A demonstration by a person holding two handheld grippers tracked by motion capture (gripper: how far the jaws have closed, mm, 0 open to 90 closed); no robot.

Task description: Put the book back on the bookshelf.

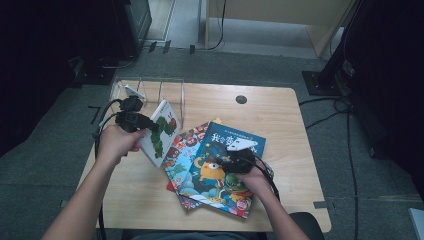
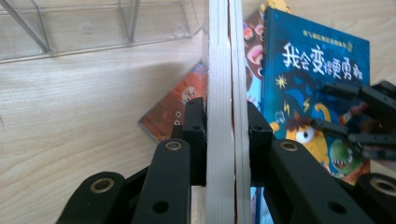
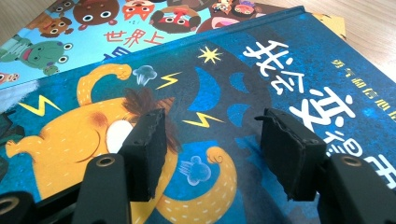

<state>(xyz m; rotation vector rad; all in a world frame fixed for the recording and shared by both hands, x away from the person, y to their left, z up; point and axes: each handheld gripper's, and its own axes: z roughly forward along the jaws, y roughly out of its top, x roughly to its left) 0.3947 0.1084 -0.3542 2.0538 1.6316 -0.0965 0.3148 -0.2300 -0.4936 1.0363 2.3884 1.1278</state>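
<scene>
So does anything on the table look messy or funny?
A bit messy. The books by the right tool lie in a crooked, fanned-out pile on the table, edges not lined up, while the clear rack at the back stands without books. The left tool grips a white book, tilted off the table.

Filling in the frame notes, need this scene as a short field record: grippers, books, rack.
left gripper: shut on the white book, held on edge above the table
right gripper: open, jaws over the blue book, nothing between them
blue book: flat, top of the stack
other books: lie under the blue book
clear rack: far left of the table, slots look empty
</scene>
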